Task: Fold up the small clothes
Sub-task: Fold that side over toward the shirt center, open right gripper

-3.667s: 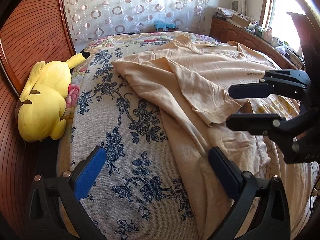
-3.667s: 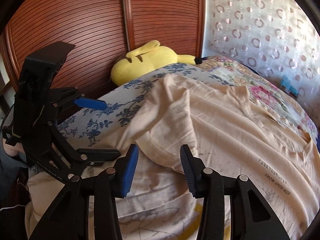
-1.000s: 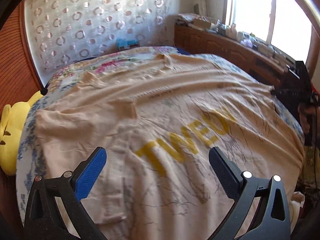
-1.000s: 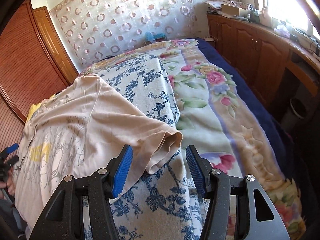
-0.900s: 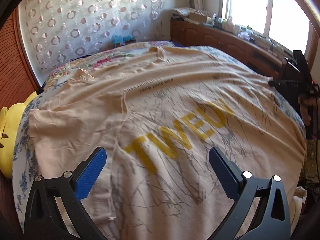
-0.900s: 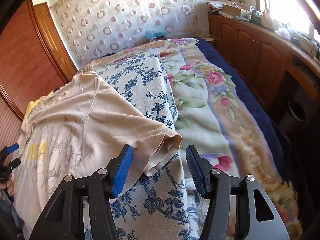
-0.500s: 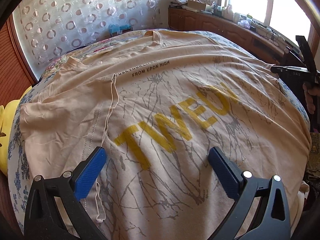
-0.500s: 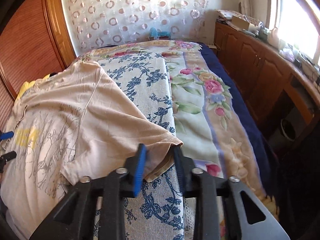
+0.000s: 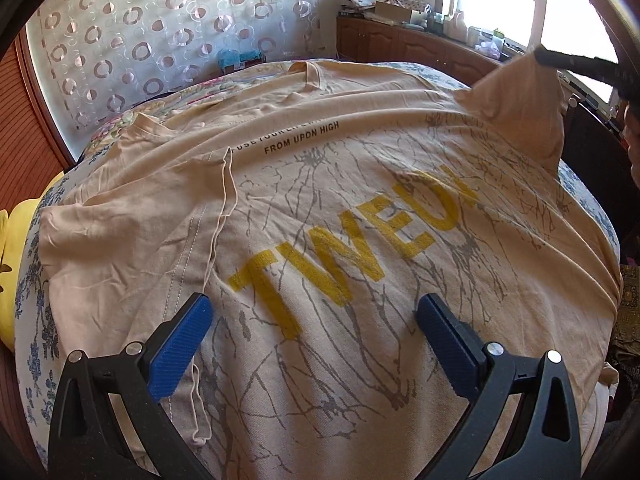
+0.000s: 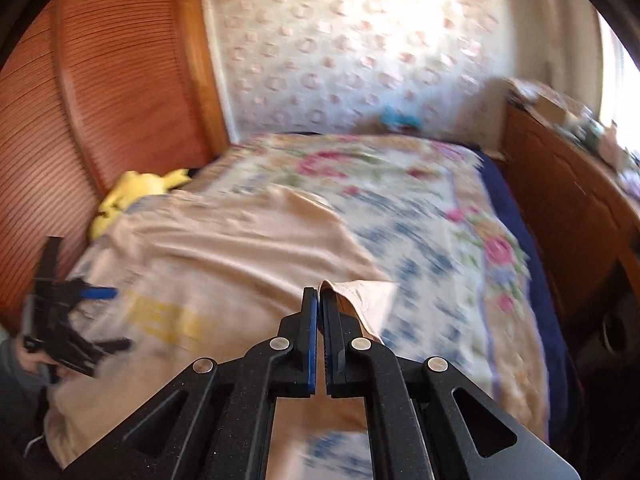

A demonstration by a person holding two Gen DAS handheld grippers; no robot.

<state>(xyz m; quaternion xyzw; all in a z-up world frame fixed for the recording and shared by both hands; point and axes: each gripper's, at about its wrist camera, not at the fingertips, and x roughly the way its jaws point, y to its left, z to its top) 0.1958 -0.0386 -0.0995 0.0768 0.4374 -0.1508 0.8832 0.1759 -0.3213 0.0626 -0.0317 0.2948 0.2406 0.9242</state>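
Observation:
A beige T-shirt with yellow letters lies spread face up on the bed. My left gripper hovers open over its lower part, and nothing sits between the blue pads. My right gripper is shut on the hem of the shirt's sleeve. In the left wrist view that sleeve stands pulled up into a peak at the far right, under the right gripper. The right wrist view is blurred; it shows the T-shirt and the left gripper at the left.
A yellow plush toy lies at the bed's far left by the slatted wooden doors. The floral bed cover reaches right to a wooden cabinet under the window. A patterned curtain hangs behind the bed.
My right gripper closed on the sleeve hem, then rose and swung left, lifting the sleeve off the cover. The left gripper stayed open over the shirt, hardly moving.

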